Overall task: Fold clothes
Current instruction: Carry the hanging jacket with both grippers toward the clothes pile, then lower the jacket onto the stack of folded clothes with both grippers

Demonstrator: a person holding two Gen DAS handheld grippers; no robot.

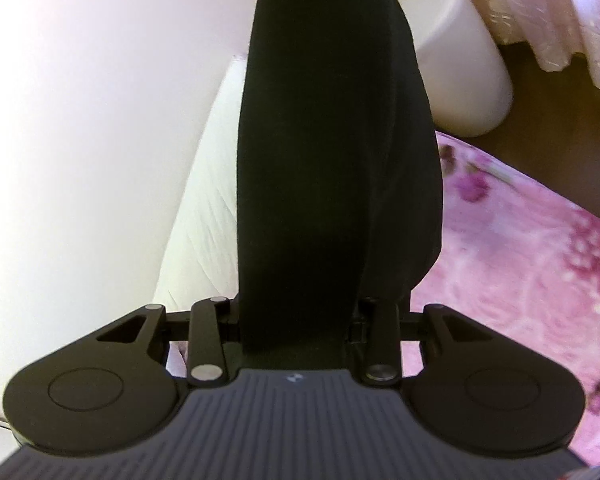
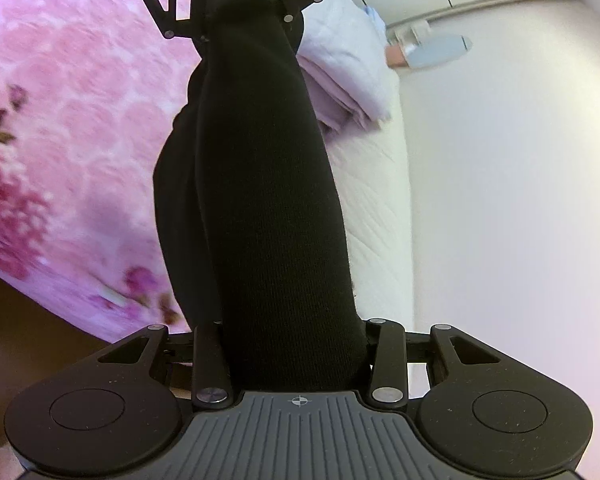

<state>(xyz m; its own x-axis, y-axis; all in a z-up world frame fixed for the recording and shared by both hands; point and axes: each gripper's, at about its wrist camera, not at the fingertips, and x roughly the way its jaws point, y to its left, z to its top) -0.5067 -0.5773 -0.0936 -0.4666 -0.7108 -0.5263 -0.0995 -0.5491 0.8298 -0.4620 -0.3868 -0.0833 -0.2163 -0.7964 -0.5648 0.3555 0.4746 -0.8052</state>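
Black cloth stretched taut between both grippers, lifted above pink floral bedspread and white mattress. Left gripper pinching one end, fabric bunched between its jaws and filling the middle of the left view. Right gripper clamped on the other end; the left one visible at the far end in the right view. Folded lilac linen lying on mattress beside cloth.

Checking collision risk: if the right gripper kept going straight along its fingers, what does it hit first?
The black garment it already grips fills the line. Straight ahead, the left gripper holds the cloth's far end, so it likely comes first, though depth is unclear.
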